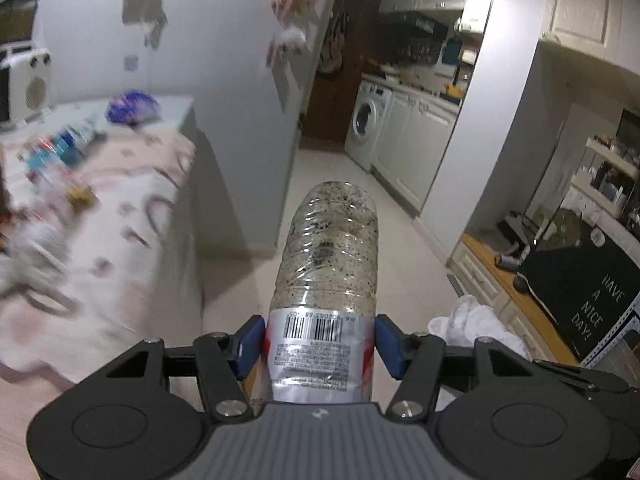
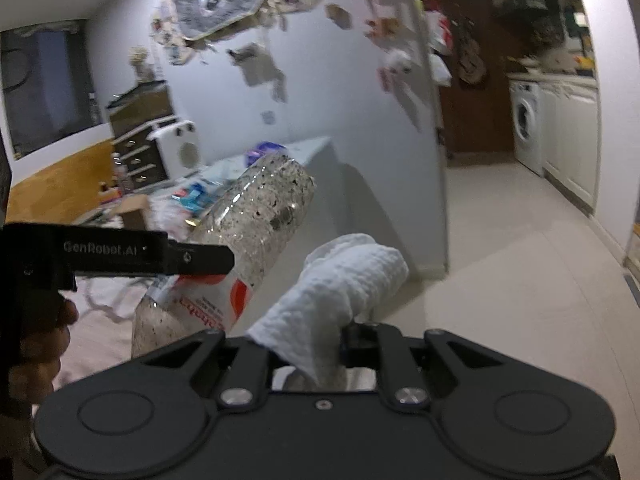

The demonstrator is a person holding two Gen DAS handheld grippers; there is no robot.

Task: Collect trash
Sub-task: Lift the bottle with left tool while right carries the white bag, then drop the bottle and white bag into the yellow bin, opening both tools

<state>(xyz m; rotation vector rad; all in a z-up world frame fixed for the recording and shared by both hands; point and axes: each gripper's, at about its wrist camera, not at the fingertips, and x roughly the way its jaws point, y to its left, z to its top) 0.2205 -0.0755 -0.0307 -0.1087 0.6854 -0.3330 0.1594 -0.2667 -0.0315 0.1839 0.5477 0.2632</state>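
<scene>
My left gripper (image 1: 320, 340) is shut on a clear plastic bottle (image 1: 332, 248), dirty with dark specks inside, clamped at its silver barcode label and pointing forward in the air. The same bottle (image 2: 260, 220) shows in the right wrist view, held by the left gripper's black arm (image 2: 192, 258). My right gripper (image 2: 308, 348) is shut on a crumpled white paper towel (image 2: 344, 280), held just right of the bottle. The towel also shows at the left wrist view's lower right (image 1: 472, 320).
A table (image 1: 120, 248) with a pink patterned cloth and scattered clutter stands at the left. A grey fridge (image 1: 240, 100) covered with magnets rises behind it. Pale tiled floor (image 1: 400, 240) runs ahead toward a washing machine (image 1: 366, 120). Cabinets and a black sign stand at the right.
</scene>
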